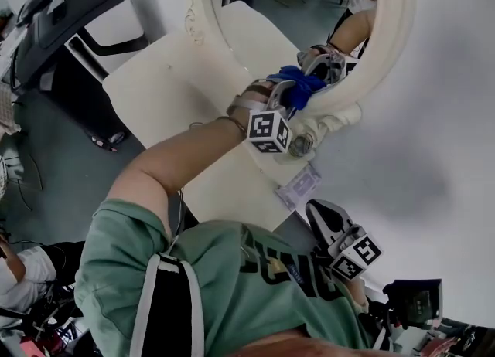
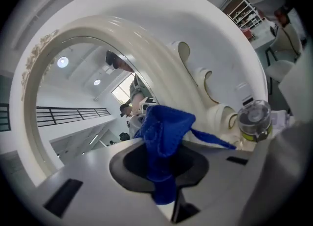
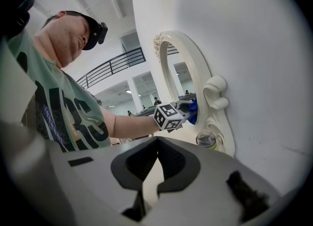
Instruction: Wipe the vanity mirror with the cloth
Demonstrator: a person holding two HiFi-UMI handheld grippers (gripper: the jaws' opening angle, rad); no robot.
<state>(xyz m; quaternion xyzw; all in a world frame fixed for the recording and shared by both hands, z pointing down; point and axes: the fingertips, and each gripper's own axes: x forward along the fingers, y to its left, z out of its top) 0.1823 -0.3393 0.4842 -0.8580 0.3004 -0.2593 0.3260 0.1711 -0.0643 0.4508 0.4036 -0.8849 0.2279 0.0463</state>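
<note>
Head view: left gripper (image 1: pixel 289 100) is up at the lower rim of the vanity mirror (image 1: pixel 387 54), arm stretched across the white table (image 1: pixel 155 85). The blue cloth (image 1: pixel 303 85) bunches out past the jaw tips, right against the cream frame where it meets the glass. Can't tell from here whether the cloth touches glass or only the frame. Right gripper (image 1: pixel 322 218) hangs low by the person's green shirt (image 1: pixel 232 270), well apart from the mirror. A small jar (image 1: pixel 300 145) sits at the mirror's foot.

Left gripper view: the left gripper's (image 2: pixel 164 149) jaws are clamped on the cloth (image 2: pixel 164 127). A strip of it runs down between them, the bulk is wadded beyond the tips, and one tail trails off to the right. The wad overlaps the lower inner curve of the mirror (image 2: pixel 146 49) frame. The clear-lidded jar (image 2: pixel 254 120) stands at right beside the frame's scrolled foot.

Right gripper view: the right gripper's (image 3: pixel 156 144) jaws are together with nothing between them. It points toward the mirror (image 3: pixel 195 63) from a distance. The left gripper (image 3: pixel 186 106) and cloth (image 3: pixel 194 111) show at the frame's lower inner edge, with the jar (image 3: pixel 207 139) below.
</note>
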